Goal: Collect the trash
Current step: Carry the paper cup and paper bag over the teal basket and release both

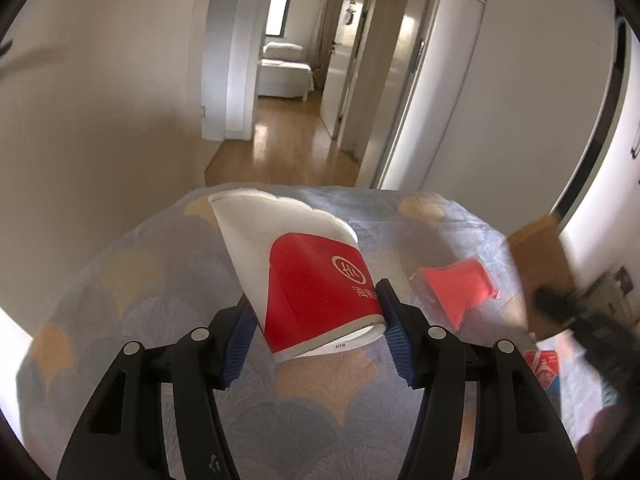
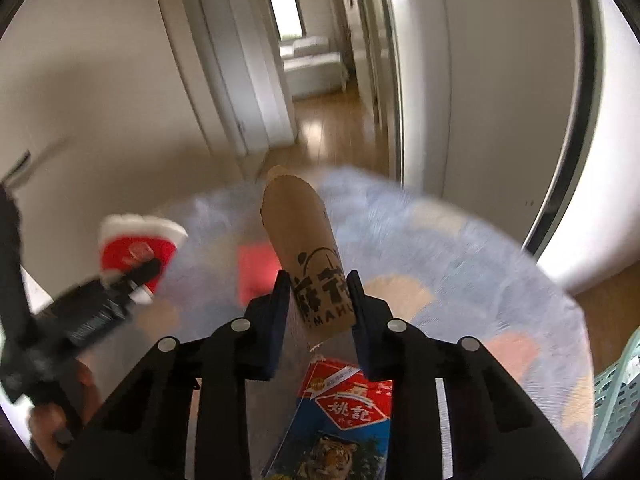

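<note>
Pickup step: L gripper (image 1: 316, 332) clamped red-white paper cup (image 1: 304, 276); R gripper (image 2: 320, 308) clamped brown paper bag (image 2: 308, 256) betw. jaws. Next: carry to bin.

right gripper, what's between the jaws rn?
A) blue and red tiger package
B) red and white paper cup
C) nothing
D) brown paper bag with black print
D: in the right wrist view the right gripper pinches the brown paper bag at its printed lower end; the crushed red and white paper cup is in the left gripper, and the tiger package lies on the bedspread.
</note>
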The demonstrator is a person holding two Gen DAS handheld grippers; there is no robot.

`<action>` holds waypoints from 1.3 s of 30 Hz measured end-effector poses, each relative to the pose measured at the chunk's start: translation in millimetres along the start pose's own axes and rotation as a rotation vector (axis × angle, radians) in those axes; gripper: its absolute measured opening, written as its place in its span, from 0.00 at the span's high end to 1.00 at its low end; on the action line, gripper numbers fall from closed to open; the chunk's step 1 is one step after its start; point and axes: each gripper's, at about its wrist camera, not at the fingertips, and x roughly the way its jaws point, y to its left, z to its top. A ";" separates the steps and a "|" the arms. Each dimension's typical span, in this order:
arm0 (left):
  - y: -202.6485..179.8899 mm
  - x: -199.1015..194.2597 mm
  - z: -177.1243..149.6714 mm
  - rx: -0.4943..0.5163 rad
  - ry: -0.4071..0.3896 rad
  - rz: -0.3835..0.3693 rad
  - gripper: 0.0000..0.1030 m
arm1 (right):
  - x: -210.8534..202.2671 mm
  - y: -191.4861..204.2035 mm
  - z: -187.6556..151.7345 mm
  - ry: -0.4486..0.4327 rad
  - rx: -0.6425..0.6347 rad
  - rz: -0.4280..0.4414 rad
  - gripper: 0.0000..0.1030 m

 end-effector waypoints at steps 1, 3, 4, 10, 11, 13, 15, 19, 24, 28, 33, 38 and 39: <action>-2.9 -0.9 -0.8 0.014 -0.005 0.002 0.45 | -7.0 -1.7 1.3 -0.017 0.012 0.000 0.75; -4.6 -2.2 -0.7 0.020 -0.013 -0.004 0.45 | -28.9 -8.1 1.2 -0.062 0.039 -0.004 0.75; -6.0 -4.5 -1.3 0.023 -0.021 -0.026 0.45 | -39.0 -10.8 -0.2 -0.079 0.047 -0.010 0.75; -37.6 -25.4 -0.6 0.123 -0.071 -0.162 0.45 | -105.2 -38.3 -32.8 -0.143 0.134 -0.073 0.75; -47.2 -31.1 -0.6 0.148 -0.080 -0.184 0.45 | -116.7 -45.5 -40.6 -0.147 0.148 -0.092 0.75; -65.9 -40.8 -0.8 0.189 -0.085 -0.232 0.45 | -139.1 -61.8 -54.2 -0.149 0.174 -0.160 0.75; -90.4 -56.1 -2.3 0.230 -0.088 -0.292 0.45 | -156.8 -77.0 -65.2 -0.153 0.205 -0.218 0.75; -135.2 -75.0 -10.7 0.262 -0.070 -0.415 0.45 | -198.3 -119.0 -86.7 -0.183 0.314 -0.287 0.74; -203.6 -88.9 -44.2 0.283 0.001 -0.578 0.45 | -251.6 -161.3 -120.0 -0.293 0.356 -0.473 0.74; -259.0 -83.4 -75.6 0.330 0.089 -0.673 0.45 | -270.8 -185.3 -139.6 -0.297 0.405 -0.488 0.74; -310.8 -71.6 -101.7 0.382 0.205 -0.738 0.45 | -277.8 -220.0 -166.8 -0.245 0.479 -0.557 0.73; -354.2 -56.6 -129.2 0.472 0.280 -0.747 0.45 | -262.4 -249.4 -181.6 -0.150 0.552 -0.582 0.67; -359.3 -54.6 -131.9 0.482 0.283 -0.747 0.45 | -259.1 -251.8 -182.6 -0.137 0.549 -0.582 0.67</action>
